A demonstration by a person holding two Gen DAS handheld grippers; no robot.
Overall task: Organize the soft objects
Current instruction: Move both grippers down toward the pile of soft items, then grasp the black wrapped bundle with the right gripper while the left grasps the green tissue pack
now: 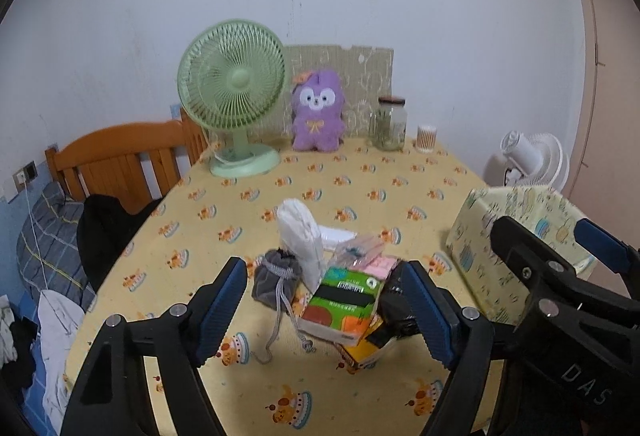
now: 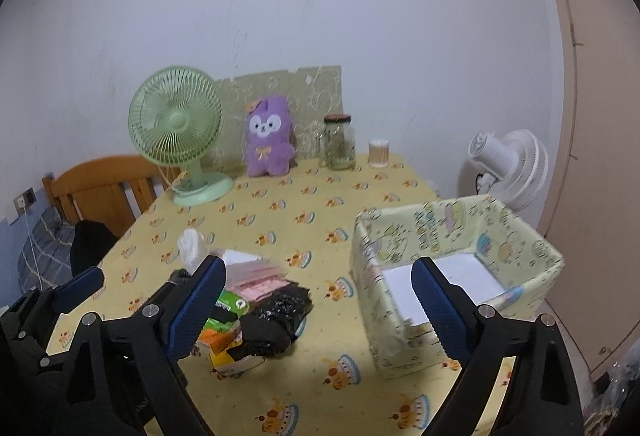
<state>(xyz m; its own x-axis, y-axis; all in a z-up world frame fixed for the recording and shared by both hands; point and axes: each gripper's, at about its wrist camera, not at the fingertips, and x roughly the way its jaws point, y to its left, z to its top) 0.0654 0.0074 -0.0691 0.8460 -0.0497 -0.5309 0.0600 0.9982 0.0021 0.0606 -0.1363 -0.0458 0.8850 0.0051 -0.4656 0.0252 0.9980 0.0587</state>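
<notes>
Both hand-held grippers, left [image 1: 326, 310] and right [image 2: 320, 310], hover with jaws apart and hold nothing. The pile of soft objects [image 1: 332, 284] lies at lower centre of the left view on the table [image 1: 360, 179]; the fabric box [image 2: 452, 276] stands lower right in the right view, well apart from the pile. You would do best to take one top item, such as the grey drawstring pouch [image 1: 276, 276], clear of its neighbours. The black item [image 2: 276, 316] beneath is hard to identify; the pile's lowest layer is hidden.
</notes>
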